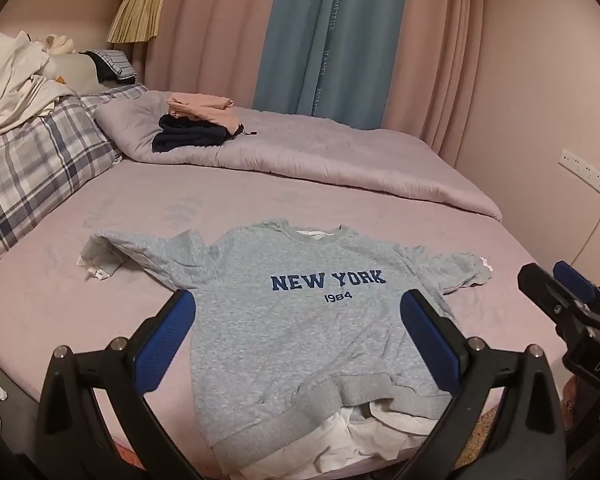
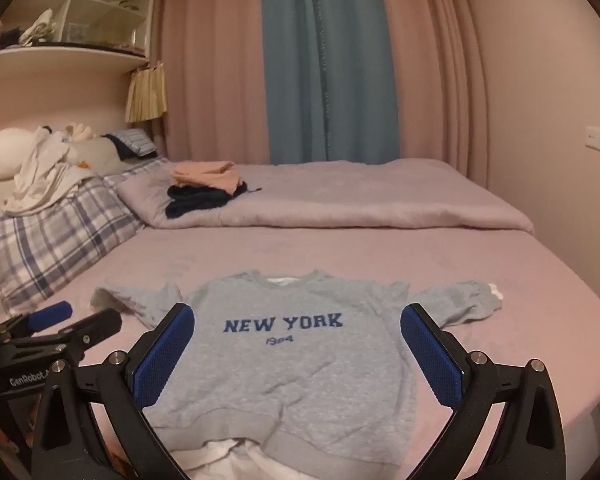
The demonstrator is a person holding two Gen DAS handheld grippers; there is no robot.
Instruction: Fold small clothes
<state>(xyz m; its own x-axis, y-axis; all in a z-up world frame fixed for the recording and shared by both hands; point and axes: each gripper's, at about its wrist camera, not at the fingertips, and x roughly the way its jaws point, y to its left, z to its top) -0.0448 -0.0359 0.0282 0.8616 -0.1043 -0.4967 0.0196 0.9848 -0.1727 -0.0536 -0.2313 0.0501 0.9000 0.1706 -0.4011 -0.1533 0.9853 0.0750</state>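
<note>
Sweatshirt [image 1: 300, 320]: near hem and white under-layer cut off by bottom frame edge in both wrist views; hem corners hidden behind the left gripper [image 1: 298, 312] arms. "1984" under the lettering blurred in right wrist view, legible in left. Right gripper [image 1: 556, 280] only partly in frame at left view's right edge; shelf [image 2: 60, 56] contents too small to identify.
</note>
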